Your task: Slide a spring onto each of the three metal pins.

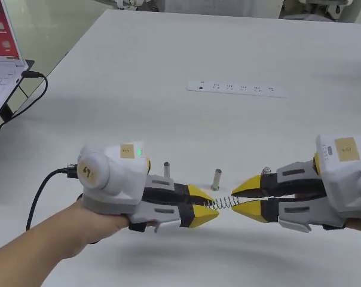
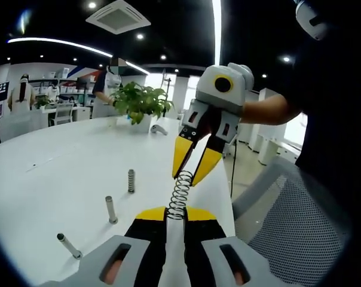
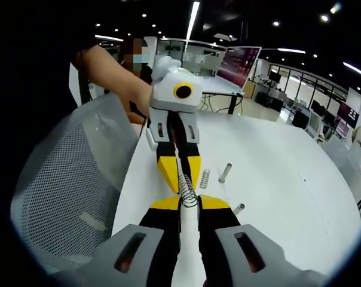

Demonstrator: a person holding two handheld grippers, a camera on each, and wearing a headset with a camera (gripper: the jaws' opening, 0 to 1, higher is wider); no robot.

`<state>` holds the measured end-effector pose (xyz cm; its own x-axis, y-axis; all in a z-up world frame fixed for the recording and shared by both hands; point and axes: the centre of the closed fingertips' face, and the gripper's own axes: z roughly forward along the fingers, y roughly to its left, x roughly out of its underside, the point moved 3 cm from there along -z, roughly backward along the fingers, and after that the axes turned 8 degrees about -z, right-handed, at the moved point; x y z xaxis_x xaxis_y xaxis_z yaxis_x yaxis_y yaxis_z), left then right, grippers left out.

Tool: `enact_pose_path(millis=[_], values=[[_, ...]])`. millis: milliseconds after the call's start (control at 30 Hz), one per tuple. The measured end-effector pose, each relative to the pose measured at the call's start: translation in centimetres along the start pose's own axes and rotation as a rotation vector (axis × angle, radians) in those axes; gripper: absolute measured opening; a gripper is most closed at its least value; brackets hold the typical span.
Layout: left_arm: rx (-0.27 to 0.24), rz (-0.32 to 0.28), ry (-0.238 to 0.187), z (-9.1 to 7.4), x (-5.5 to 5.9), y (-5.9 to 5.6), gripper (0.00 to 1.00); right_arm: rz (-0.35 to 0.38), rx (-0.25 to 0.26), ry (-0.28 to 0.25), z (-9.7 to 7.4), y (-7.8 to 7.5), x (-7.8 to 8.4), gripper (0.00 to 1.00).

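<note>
White tabletop (image 1: 168,131); coiled wire spring (image 1: 225,202), ends clenched in left tool (image 1: 217,209) and right tool (image 1: 232,200)

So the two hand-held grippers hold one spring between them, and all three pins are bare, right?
No. The left hand-held gripper and right hand-held gripper do hold one spring between them, but only the nearest pin and middle pin are bare; the left gripper view shows the farthest pin wearing another spring.
</note>
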<state>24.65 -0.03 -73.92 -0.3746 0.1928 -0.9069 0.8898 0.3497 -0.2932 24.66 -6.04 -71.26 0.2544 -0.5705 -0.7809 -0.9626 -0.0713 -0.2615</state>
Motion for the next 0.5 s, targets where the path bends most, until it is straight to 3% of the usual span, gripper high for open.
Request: enact_pose_path(millis=[233,500], values=[[0.001,0.008,0.007,-0.2,0.2,-0.1,0.02,-0.045,-0.015,0.012,0.1,0.3,-0.8,0.07],[0.010,0.013,0.019,0.2,0.3,-0.5,0.02,-0.048,-0.013,-0.053,0.3,0.4,-2.7,0.07]])
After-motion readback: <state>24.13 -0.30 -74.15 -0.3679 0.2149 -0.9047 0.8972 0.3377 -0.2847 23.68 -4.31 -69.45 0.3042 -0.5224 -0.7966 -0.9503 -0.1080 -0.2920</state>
